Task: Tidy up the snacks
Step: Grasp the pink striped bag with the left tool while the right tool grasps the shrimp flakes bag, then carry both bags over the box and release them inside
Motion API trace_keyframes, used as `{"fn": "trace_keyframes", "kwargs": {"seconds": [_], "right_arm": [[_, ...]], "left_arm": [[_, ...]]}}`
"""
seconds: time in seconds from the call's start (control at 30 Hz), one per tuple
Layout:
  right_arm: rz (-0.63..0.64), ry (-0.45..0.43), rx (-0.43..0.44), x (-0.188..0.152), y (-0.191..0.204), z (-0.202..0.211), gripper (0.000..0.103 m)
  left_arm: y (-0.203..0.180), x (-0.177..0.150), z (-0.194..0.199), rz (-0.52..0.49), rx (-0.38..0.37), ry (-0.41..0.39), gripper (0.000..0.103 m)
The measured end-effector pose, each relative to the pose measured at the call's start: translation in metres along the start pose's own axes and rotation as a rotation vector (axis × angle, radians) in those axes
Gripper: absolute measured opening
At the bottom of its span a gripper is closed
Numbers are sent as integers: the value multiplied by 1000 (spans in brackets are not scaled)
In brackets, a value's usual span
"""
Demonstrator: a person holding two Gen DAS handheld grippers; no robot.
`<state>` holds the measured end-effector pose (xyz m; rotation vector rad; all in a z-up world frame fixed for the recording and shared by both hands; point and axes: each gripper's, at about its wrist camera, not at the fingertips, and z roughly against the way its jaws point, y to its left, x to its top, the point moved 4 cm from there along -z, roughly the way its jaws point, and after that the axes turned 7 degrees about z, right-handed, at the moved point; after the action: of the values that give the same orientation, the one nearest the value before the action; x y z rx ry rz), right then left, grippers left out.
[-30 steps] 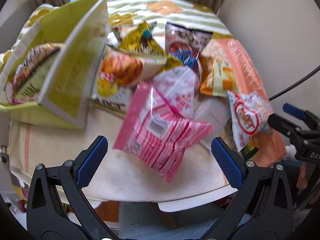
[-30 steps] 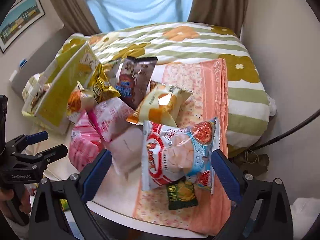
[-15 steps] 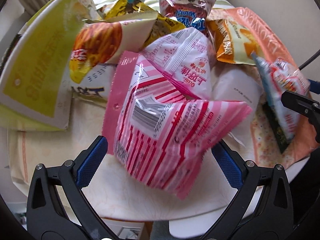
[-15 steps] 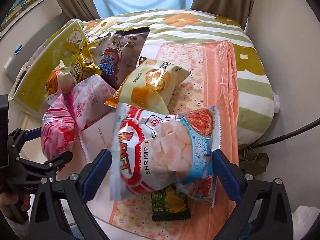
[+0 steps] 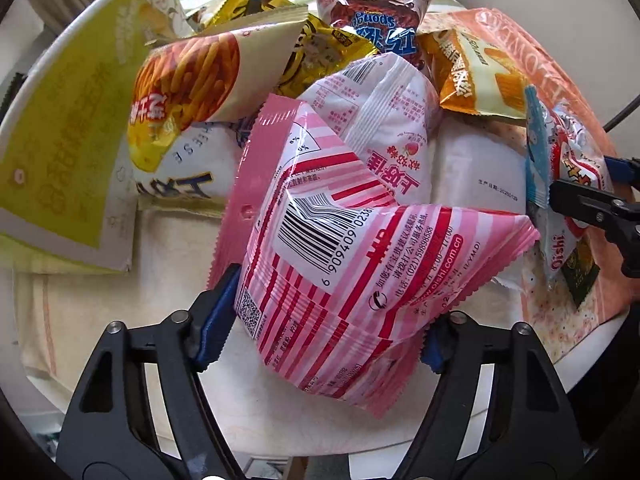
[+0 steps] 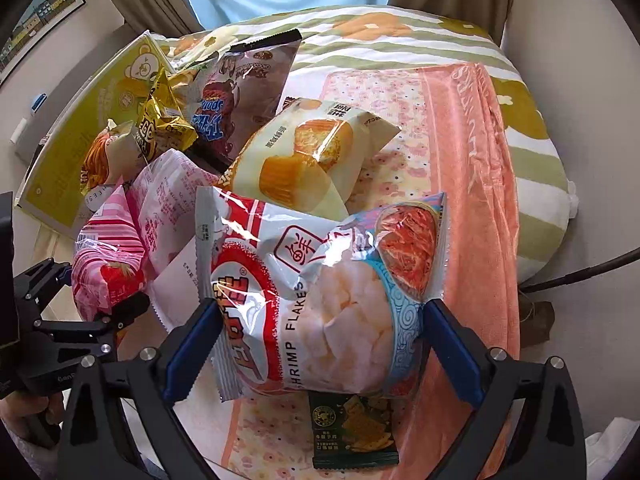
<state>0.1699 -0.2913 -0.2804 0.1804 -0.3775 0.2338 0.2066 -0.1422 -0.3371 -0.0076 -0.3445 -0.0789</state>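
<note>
A heap of snack bags lies on a round table. My left gripper (image 5: 326,316) has closed on a pink striped bag (image 5: 360,248); its blue pads (image 5: 218,316) press both sides. It also shows in the right wrist view (image 6: 108,276). My right gripper (image 6: 318,344) has its pads against both sides of a shrimp flakes bag (image 6: 320,292), seen edge-on in the left wrist view (image 5: 560,184). Behind lie a white-pink bag (image 5: 384,120), an orange sticks bag (image 5: 200,80), a brown sponge-cake bag (image 6: 240,92) and a cream cake bag (image 6: 312,156).
A yellow open box (image 5: 72,128) stands at the table's left. A small dark green packet (image 6: 352,432) lies on the peach floral cloth (image 6: 460,160) under the shrimp bag. A striped floral bed (image 6: 380,36) lies beyond, with a wall and a cable to the right.
Both grippers moved forward onto the heap and narrowed. The left one closed on the pink striped bag, the right one on the shrimp flakes bag.
</note>
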Motion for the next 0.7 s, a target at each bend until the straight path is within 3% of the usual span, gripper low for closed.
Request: {"fn": "trace_keyframes", "kwargs": {"seconds": [0.4, 0.47, 0.63, 0.7], "right_arm": [[42, -46, 32, 0, 0, -5, 102], [59, -51, 20, 0, 1, -4, 99], [94, -76, -11, -4, 7, 5, 72], [84, -83, -11, -6, 5, 8, 70]], "left_arm": [[-2, 2, 15, -2, -21, -15, 71], [-3, -3, 21, 0, -19, -20, 71], [1, -8, 36, 12, -20, -41, 71], [4, -13, 44, 15, -22, -51, 71]]}}
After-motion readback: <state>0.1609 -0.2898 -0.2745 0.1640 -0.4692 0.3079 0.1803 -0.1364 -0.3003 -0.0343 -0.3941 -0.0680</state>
